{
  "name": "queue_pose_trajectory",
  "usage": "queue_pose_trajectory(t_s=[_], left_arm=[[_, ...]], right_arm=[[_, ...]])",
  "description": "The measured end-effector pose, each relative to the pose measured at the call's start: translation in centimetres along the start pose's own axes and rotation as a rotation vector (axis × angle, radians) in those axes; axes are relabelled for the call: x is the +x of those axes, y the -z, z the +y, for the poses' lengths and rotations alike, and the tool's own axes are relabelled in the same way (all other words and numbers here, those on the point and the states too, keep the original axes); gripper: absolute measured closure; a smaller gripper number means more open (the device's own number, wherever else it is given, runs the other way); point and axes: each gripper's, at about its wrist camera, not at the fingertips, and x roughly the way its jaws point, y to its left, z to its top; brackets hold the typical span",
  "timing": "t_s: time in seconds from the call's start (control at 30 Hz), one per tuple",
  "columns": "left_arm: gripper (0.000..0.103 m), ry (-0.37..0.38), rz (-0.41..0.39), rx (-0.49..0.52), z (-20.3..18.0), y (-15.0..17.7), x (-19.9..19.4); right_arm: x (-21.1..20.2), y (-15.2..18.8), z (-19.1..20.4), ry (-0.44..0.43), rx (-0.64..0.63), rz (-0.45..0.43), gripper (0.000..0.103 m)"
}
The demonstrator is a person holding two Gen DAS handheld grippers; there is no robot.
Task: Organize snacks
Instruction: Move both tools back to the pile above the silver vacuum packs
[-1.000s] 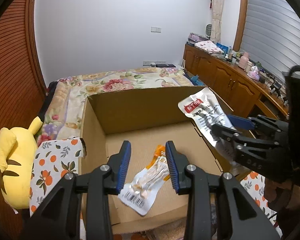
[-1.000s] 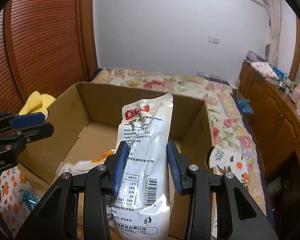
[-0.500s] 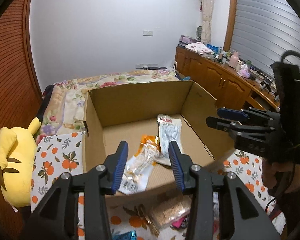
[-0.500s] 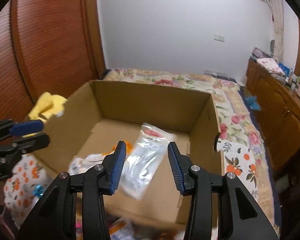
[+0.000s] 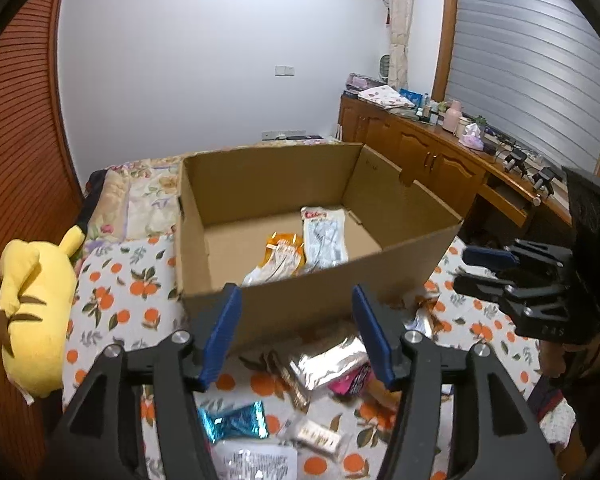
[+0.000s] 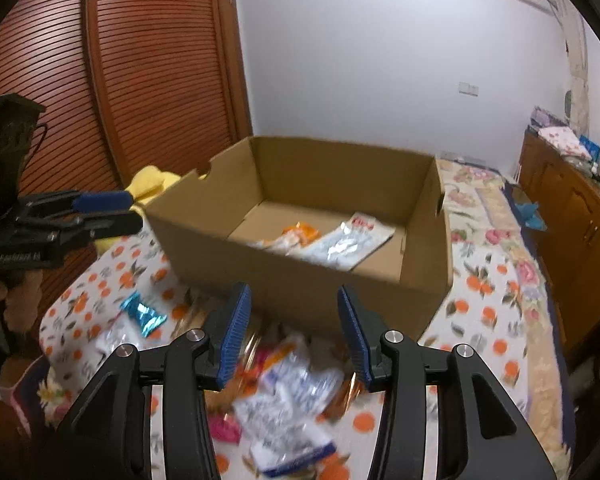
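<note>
Left wrist view first: off to the left of the left gripper (image 5: 296,330) a yellow plush toy (image 5: 36,312) lies on the orange-print cloth (image 5: 112,308). Its jaws have just been opening and stand apart with nothing between the pads. Straight ahead of them sits the cardboard box (image 5: 300,308), holding an orange snack packet (image 5: 280,258) and a white snack packet (image 5: 324,238) side by side on its floor. Just below the fingertips lie a blue foil candy (image 5: 236,422) and a silver pouch (image 5: 328,362), loose on the cloth. Right wrist view: the right gripper (image 6: 294,334) also has its jaws parted and empty, having just been widening; a blurred white-and-blue packet (image 6: 292,412) lies beneath them among other wrappers, short of the box.
</note>
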Motion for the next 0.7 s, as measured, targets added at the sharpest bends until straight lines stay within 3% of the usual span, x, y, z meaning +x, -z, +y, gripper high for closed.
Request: queue_pose_trajectory(t_s=[0.07, 0.1, 0.13, 0.4, 0.7], left_arm=[[0.041, -0.009, 0.001, -0.007, 0.3, 0.9, -0.1], [0.031, -0.011, 0.005, -0.018, 0.5, 1.6, -0.1], [0.029, -0.01, 0.005, -0.024, 0.7, 2.1, 0.0], [0.029, -0.022, 0.062, -0.053, 2.0, 6.4, 0.4], [0.029, -0.044, 0.12, -0.101, 3.2, 11.0, 1.1]], right_arm=[[0.1, 1.5, 0.2, -0.008, 0.006, 0.017, 0.054], [0.3, 2.3, 0.3, -0.005, 0.008, 0.026, 0.053], [0.5, 2.9, 0.3, -0.003, 0.005, 0.035, 0.053], [2.5, 7.2, 0.5, -0.003, 0.0, 0.118, 0.053], [4.0, 8.8, 0.9, 0.002, -0.024, 0.165, 0.051]])
